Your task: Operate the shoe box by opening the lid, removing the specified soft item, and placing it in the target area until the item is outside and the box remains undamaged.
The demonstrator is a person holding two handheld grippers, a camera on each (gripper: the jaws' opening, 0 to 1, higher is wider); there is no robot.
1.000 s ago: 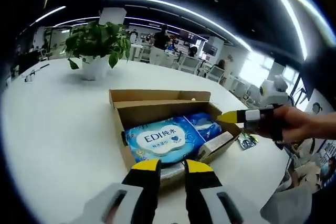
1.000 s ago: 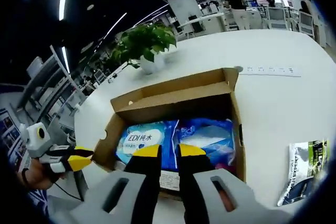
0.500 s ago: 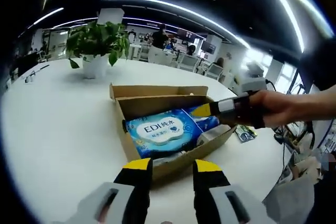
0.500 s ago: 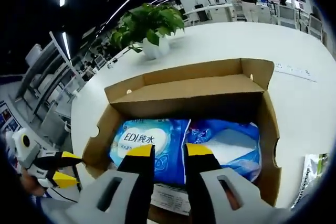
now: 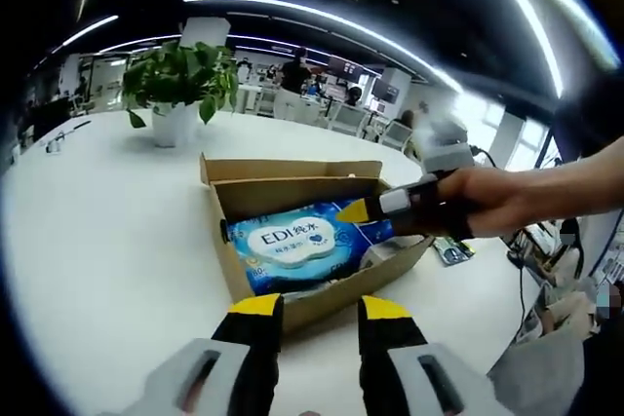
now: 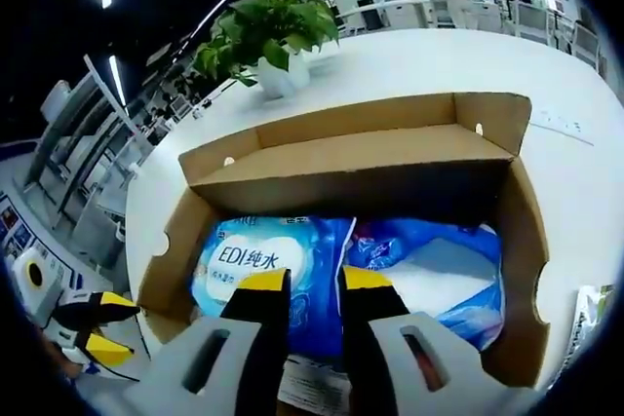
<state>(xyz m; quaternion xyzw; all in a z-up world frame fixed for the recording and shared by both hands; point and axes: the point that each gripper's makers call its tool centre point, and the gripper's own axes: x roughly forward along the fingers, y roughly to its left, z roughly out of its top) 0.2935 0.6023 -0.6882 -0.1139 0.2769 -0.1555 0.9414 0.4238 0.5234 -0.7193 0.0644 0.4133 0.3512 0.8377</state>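
An open cardboard shoe box [image 5: 292, 172] [image 6: 351, 158] lies on the white table with its lid flap folded back. Inside lies a blue-and-white wipes pack [image 5: 292, 241] [image 6: 244, 258] marked EDI, with a second blue soft pack [image 6: 429, 262] beside it. My left gripper [image 5: 320, 309] is open, just short of the box's near wall. It also appears low at the left, jaws apart [image 6: 96, 324]. My right gripper [image 6: 313, 280] hovers over the packs, jaws a little apart with nothing between them. Its yellow tip [image 5: 353, 211] reaches into the box from the right.
A potted plant [image 5: 177, 85] [image 6: 265, 41] stands behind the box. A small printed packet [image 5: 451, 250] [image 6: 585, 311] lies on the table to the box's right. A white power strip [image 6: 565, 127] lies further back. Office desks and people are far behind.
Both grippers' jaws have spread slightly. The right gripper has come in from beside the box to over the packs. The left view has drawn back a little.
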